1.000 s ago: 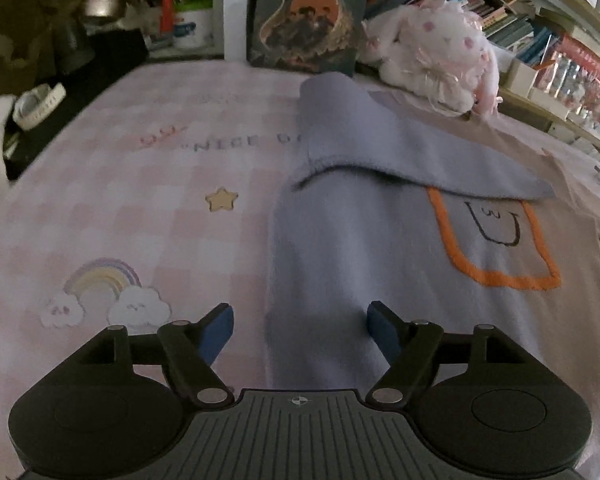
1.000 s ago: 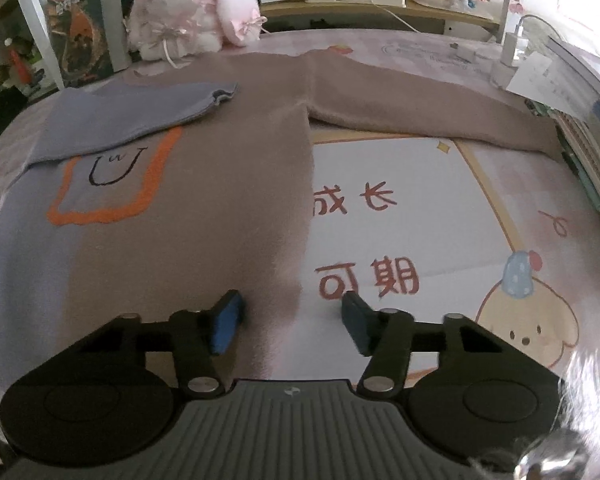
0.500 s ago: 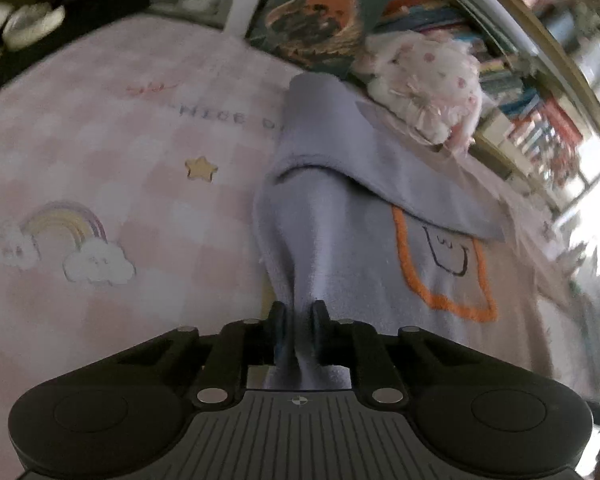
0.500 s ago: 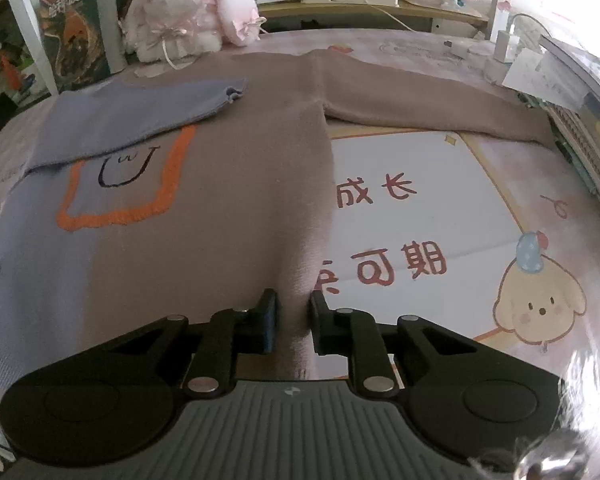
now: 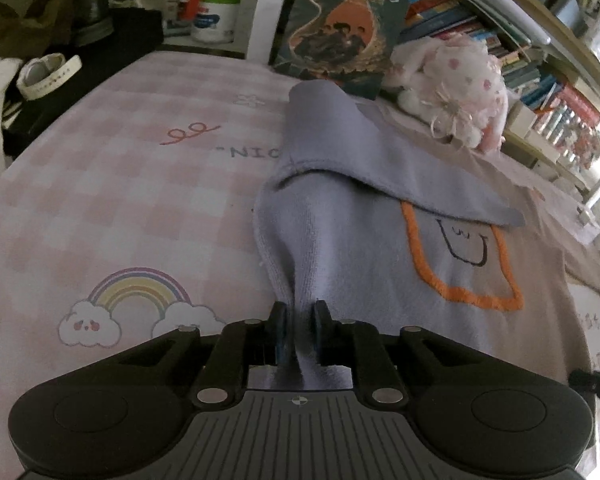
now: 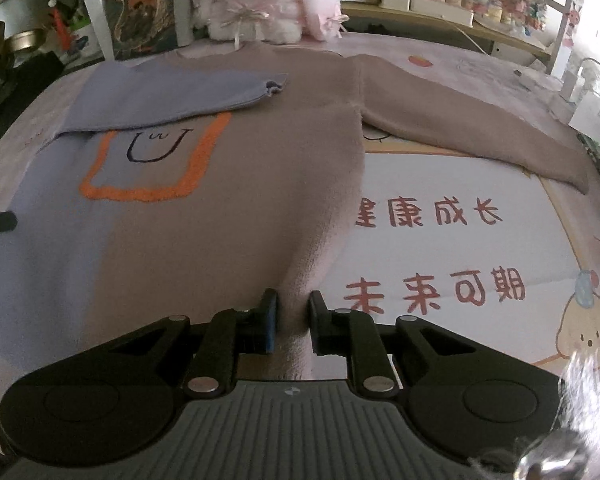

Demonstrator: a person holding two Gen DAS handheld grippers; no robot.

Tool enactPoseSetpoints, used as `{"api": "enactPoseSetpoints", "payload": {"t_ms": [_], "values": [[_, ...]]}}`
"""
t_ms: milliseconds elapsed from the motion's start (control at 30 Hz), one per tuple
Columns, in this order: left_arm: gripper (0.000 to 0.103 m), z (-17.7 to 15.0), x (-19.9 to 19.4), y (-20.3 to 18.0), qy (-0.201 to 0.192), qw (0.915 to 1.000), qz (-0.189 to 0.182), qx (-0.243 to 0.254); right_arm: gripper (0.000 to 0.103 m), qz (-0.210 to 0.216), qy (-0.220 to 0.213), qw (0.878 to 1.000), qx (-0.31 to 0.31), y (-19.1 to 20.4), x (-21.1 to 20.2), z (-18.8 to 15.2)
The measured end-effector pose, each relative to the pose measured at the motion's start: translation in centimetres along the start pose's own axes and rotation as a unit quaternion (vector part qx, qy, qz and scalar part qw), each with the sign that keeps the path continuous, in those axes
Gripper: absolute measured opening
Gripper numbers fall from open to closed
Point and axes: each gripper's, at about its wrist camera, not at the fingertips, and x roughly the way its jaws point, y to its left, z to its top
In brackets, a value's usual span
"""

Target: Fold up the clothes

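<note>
**Both claws pinching the sweater's hem corners**

Your left claw [image 5: 298,330] is clamped on the lavender bottom corner of the sweater [image 5: 380,248], the soft knit bunched into a ridge that rises between the two blue-padded fingers [image 5: 279,332]. Your right claw [image 6: 290,322] is pinched the same way on the taupe bottom corner, with a fold of fuzzy fabric standing up between its fingers [image 6: 269,322].

The sweater lies flat and face up on the bed sheet [image 5: 120,200], half lavender, half taupe, with a thick orange outline [image 6: 148,160] stitched around a black smiling face. The lavender sleeve [image 6: 172,98] is already folded across the chest, its ribbed cuff resting near the centre.

Only your right view shows the taupe sleeve [image 6: 472,128], stretched out straight over a white patch of sheet printed with red characters and a cartoon puppy [image 6: 588,336]. Only your left view shows the pink-and-white checked part of the sheet, with its rainbow-and-clouds print [image 5: 136,304] just beside the claw.

A fluffy pink-and-white plush rabbit [image 6: 268,0] sits just past the collar, beside an upright book [image 5: 340,28]. Shelves [image 5: 540,64] behind hold rows of books.
</note>
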Motion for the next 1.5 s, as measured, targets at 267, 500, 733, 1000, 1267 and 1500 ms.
{"api": "enactPoseSetpoints", "payload": {"t_ms": [267, 500, 733, 1000, 1267, 1500], "values": [[0.028, 0.1, -3.0, -0.7, -0.036, 0.9991, 0.009, 0.020, 0.040, -0.018, -0.014, 0.999, 0.038, 0.0, -0.9, 0.1], [0.066, -0.4, -5.2, -2.6, -0.062, 0.9963, 0.015, 0.058, 0.067, -0.039, -0.060, 0.996, 0.055, 0.4, -3.1, -0.2], [0.086, -1.9, -6.0, -5.5, -0.063, 0.9896, -0.001, 0.129, 0.081, -0.067, -0.075, 0.993, 0.065, 1.1, -4.9, -1.7], [0.087, -3.4, -4.8, -8.2, -0.032, 0.9835, -0.050, 0.171, 0.084, -0.117, -0.077, 0.987, 0.079, 0.7, -7.4, -4.8], [0.089, -3.8, -4.4, -10.4, -0.034, 0.9795, -0.068, 0.187, 0.084, -0.148, -0.083, 0.979, 0.114, -1.3, -9.1, -6.0], [0.090, -3.9, -3.5, -12.1, -0.026, 0.9813, -0.054, 0.183, 0.084, -0.144, -0.081, 0.979, 0.118, -3.2, -8.8, -6.2]]}}
